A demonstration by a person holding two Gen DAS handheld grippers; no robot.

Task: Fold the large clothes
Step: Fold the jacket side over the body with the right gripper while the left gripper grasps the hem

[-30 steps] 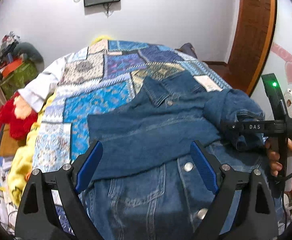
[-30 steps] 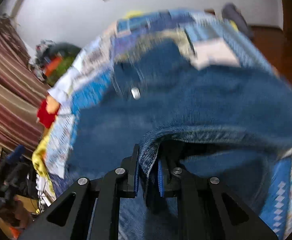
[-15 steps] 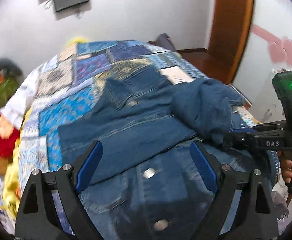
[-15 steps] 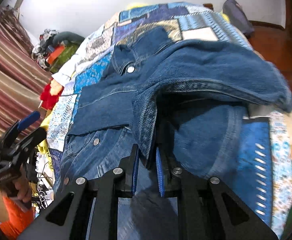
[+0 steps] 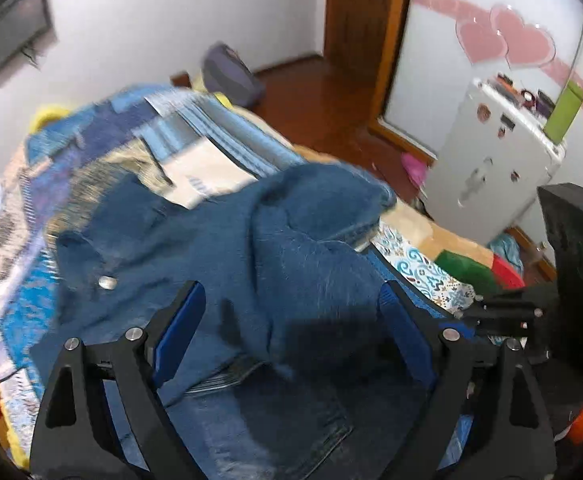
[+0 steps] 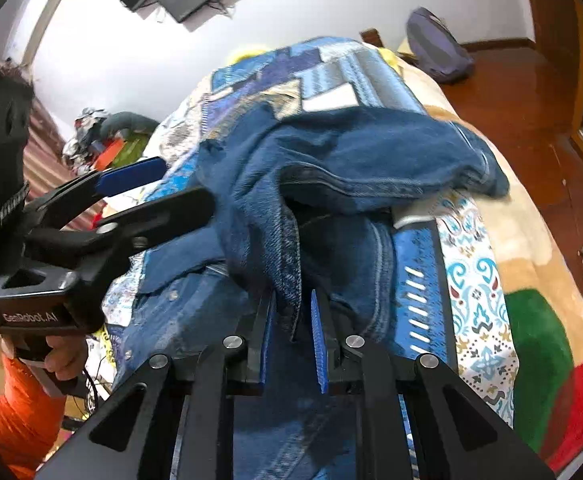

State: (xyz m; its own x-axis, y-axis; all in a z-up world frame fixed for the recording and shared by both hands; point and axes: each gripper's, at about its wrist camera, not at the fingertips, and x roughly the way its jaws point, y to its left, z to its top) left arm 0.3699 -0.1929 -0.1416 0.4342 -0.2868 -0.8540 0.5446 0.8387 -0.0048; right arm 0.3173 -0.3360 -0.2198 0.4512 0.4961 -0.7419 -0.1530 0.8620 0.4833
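A blue denim jacket [image 5: 219, 248] lies spread on the patchwork quilt [image 5: 211, 132] of a bed, one part bunched up and lifted toward the right side. My right gripper [image 6: 291, 316] is shut on a hanging fold of this denim jacket [image 6: 351, 148]. It also enters the left wrist view as a black tool, the right gripper [image 5: 481, 314], at the bed's right edge. My left gripper [image 5: 291, 316] hovers open over the bunched denim with nothing between its blue pads. From the right wrist view the left gripper [image 6: 185, 184] shows wide open at the jacket's left.
A white fridge [image 5: 491, 168] and a wooden door [image 5: 359, 20] stand right of the bed. A purple bag [image 6: 435, 48] lies on the floor beyond it. A green and red blanket [image 6: 539, 340] covers the near right corner. An orange sleeve [image 6: 15, 412] is at lower left.
My left gripper has swung right across the jacket and rolled, staying open. The right gripper, still shut on the denim, has drawn the fold toward the bed's right edge.
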